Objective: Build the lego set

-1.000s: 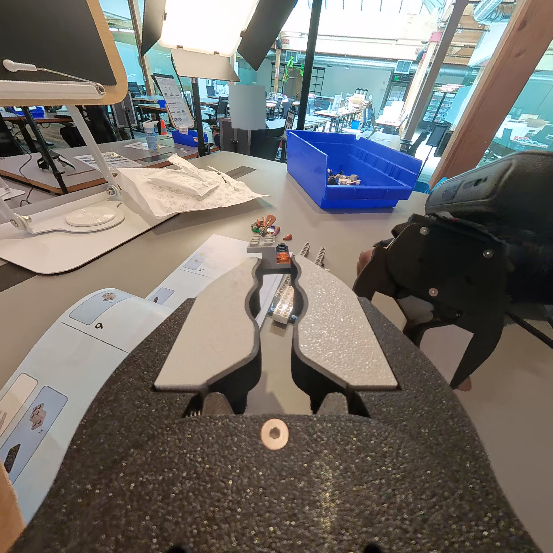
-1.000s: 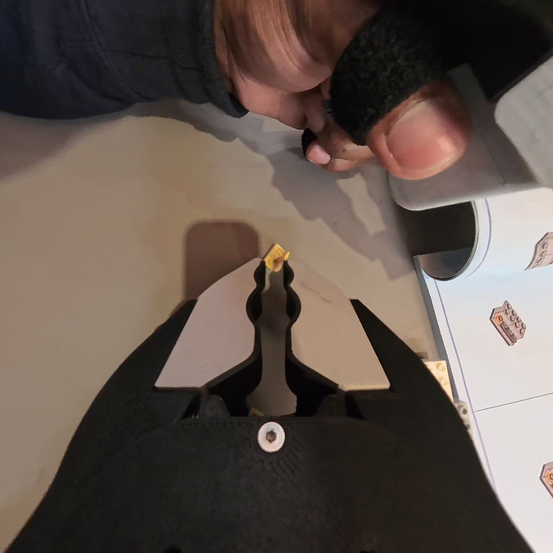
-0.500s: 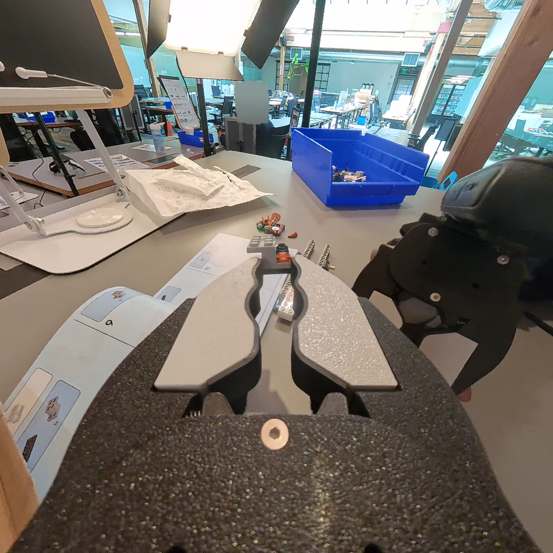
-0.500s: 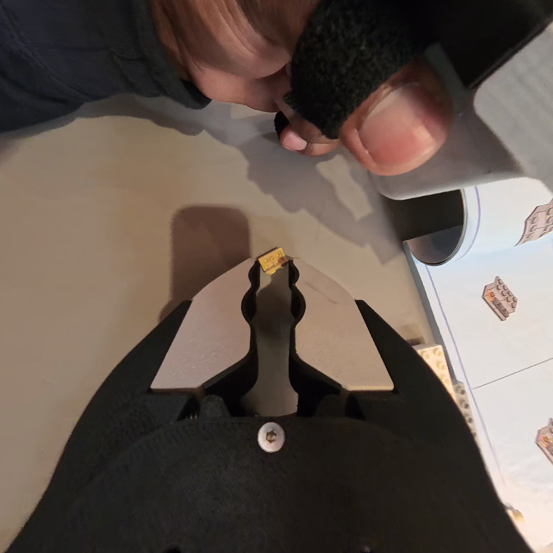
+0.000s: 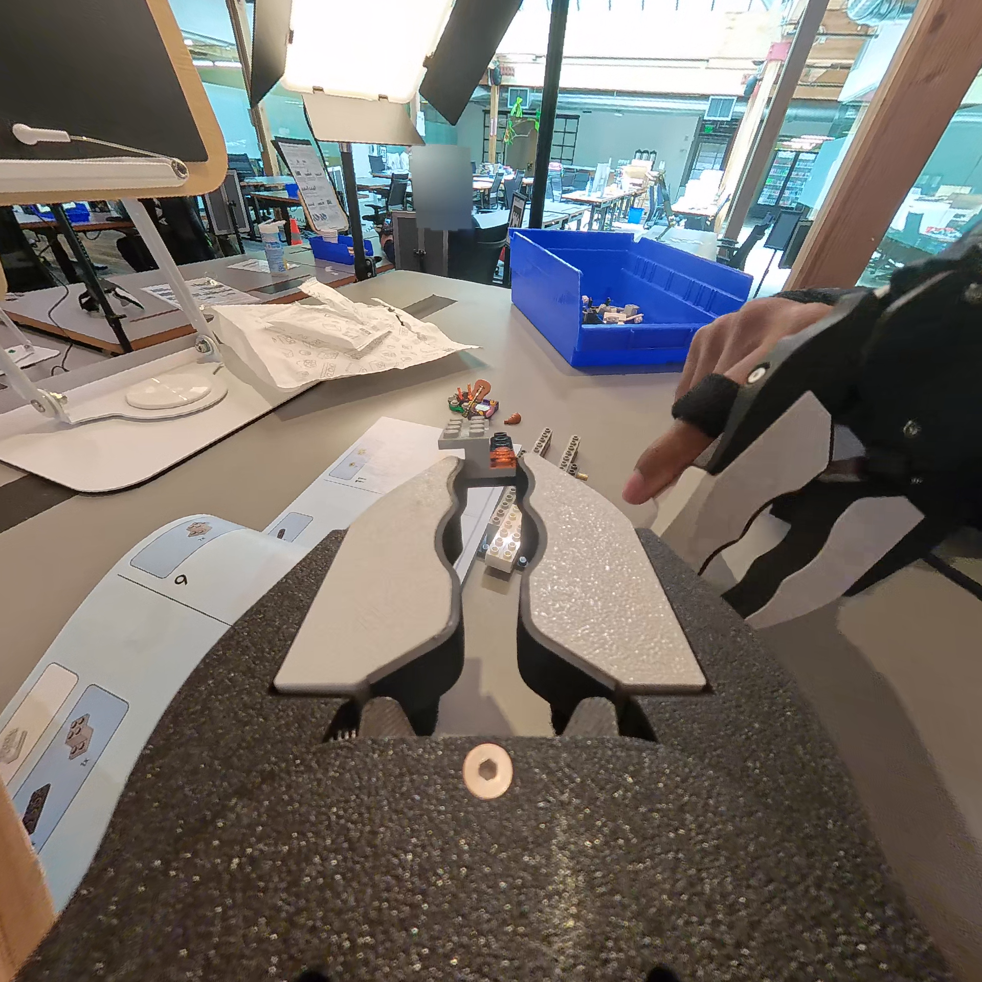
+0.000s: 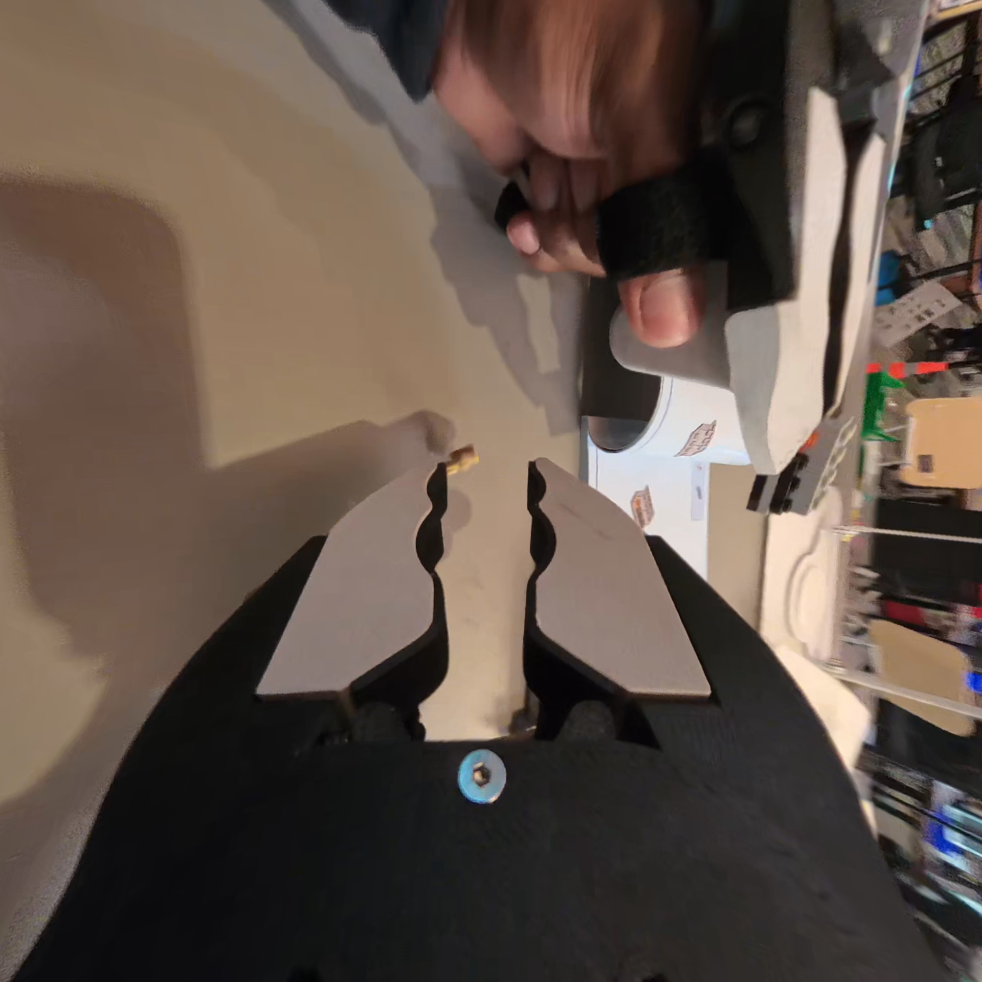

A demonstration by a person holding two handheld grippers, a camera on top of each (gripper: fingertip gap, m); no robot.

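Left wrist view looks along the left gripper (image 5: 491, 470), whose fingers (image 5: 420, 510) are clamped on a small brick assembly (image 5: 478, 443): a grey studded piece on top, a black and an orange piece on its right side. Below it lies an instruction booklet (image 5: 366, 462) on the grey worktop (image 5: 159, 494), with a pale studded brick (image 5: 505, 542) between the fingers' inner curves. Just beyond sit two grey studded beams (image 5: 555, 451), a small heap of coloured pieces (image 5: 473, 401) and a crumpled paper bag (image 5: 329, 340); a blue bin (image 5: 627, 308) stands farther off to the right. The right gripper (image 5: 786, 536) hangs at the right, a hand (image 5: 744, 361) on it.

In the right wrist view the right gripper (image 6: 486, 470) has its fingers (image 6: 563, 510) spread apart and gripping nothing. A tiny gold piece (image 6: 462, 459) lies at the tip of the left finger, only that finger near it. The picture is blurred.
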